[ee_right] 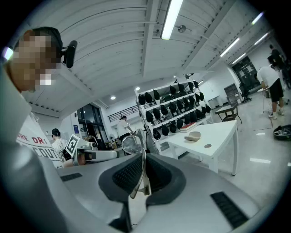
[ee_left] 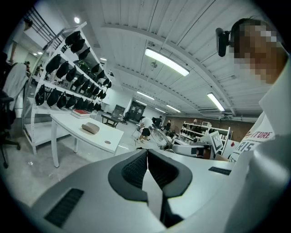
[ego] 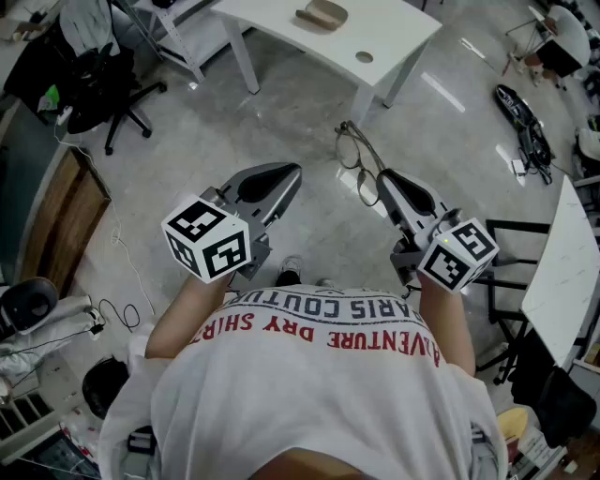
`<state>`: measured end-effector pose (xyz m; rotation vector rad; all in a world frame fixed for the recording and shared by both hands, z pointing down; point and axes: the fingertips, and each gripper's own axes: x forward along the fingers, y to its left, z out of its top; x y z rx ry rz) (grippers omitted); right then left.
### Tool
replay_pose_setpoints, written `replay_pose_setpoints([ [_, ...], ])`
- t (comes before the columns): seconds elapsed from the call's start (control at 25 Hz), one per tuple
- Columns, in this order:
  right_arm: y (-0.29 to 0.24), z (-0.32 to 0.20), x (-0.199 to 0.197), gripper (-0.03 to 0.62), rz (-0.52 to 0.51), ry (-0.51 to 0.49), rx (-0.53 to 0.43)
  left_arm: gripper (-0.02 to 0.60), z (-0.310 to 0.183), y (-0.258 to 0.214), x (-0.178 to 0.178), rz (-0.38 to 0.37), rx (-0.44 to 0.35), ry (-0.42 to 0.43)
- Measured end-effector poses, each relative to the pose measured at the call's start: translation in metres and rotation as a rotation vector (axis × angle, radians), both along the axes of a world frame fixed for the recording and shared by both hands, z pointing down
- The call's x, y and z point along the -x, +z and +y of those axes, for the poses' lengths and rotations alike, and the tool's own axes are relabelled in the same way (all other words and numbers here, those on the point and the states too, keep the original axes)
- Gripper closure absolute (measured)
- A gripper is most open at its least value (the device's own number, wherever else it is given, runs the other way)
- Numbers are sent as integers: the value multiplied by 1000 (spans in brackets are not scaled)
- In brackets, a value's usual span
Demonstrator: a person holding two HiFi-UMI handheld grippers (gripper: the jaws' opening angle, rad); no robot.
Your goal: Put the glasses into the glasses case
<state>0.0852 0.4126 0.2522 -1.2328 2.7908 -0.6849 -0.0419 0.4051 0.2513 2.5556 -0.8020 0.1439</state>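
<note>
Thin wire-framed glasses hang in the air in front of me, with my right gripper shut on one temple arm. In the right gripper view the temple runs between the dark pads and a lens stands just past the tips. My left gripper is held level beside it, jaws shut with nothing between them. The tan glasses case lies closed on the white table well ahead of both grippers. It also shows in the left gripper view and the right gripper view.
A small round disc lies on the table near the case. A black office chair stands at the left, a second white table at the right. A rack of dark headgear stands behind the table. People stand in the background.
</note>
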Motion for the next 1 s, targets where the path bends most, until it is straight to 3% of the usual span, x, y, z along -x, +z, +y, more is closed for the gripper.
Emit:
replay_pose_setpoints([
  [0.24,4,-9,6,553,3,15,6,552,-11,4,6,-4,-3,10],
  [1.0,10,-83,57,553,21,89,-8,552,-91,6,72,-6,-26,37],
])
